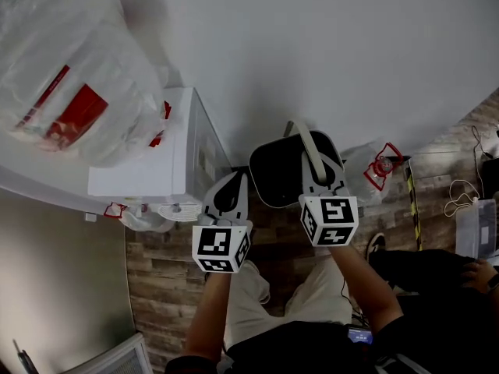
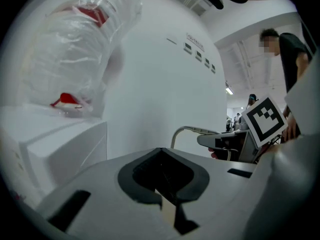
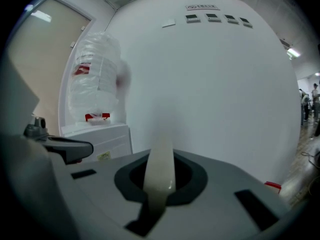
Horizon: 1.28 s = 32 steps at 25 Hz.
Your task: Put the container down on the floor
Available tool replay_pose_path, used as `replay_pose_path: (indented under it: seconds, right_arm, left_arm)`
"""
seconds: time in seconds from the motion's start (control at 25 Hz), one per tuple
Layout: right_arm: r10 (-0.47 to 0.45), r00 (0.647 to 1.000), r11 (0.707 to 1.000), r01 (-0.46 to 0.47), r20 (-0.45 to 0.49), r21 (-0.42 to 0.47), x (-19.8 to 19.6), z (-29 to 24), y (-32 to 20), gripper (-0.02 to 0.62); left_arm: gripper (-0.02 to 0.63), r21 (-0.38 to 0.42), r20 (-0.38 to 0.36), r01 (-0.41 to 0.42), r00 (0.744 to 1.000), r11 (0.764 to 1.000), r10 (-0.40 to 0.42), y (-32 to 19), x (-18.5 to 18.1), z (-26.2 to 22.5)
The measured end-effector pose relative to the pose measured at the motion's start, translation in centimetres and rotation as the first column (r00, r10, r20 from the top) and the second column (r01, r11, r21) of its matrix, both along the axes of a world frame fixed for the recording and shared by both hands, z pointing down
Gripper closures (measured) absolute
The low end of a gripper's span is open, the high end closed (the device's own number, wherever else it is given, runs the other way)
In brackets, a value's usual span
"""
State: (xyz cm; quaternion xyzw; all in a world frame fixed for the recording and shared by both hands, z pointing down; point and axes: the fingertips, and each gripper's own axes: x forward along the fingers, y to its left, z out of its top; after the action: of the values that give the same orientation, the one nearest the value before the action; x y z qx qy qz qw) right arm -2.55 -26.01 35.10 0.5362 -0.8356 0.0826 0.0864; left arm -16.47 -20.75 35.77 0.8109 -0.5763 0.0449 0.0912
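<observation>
Right gripper [image 3: 156, 198] clamped on container [image 1: 273, 179] handle [image 3: 161, 159], red bag labels [image 1: 78, 114] unreadable

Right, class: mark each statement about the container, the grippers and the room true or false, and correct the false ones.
1. The right gripper is shut on the container's pale handle. True.
2. The left gripper also grips that handle. False: only the right gripper holds it.
3. The floor is carpeted. False: it shows wood-pattern planks.
4. The clear plastic bag rests on the white unit. True.
</observation>
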Motion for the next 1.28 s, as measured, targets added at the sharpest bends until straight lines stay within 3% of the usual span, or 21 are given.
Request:
replay_pose_path:
  seconds: [0.68, 1.28]
  right_arm:
    - [-0.007, 1.000, 0.999, 0.006, 0.014, 0.034, -0.7, 13.9, -1.9, 0.566]
    - [-0.011, 1.000, 0.998, 0.010, 0.021, 0.058, -0.2, 23.1, -2.4, 0.566]
  left_arm:
    - [0.589, 0.041, 0.044, 0.008, 0.999, 0.999, -0.010, -1.6, -1.0, 13.9]
    - [0.589, 0.089, 0.047, 0.017, 0.999, 0.996, -0.022, -2.1, -0.5, 22.7]
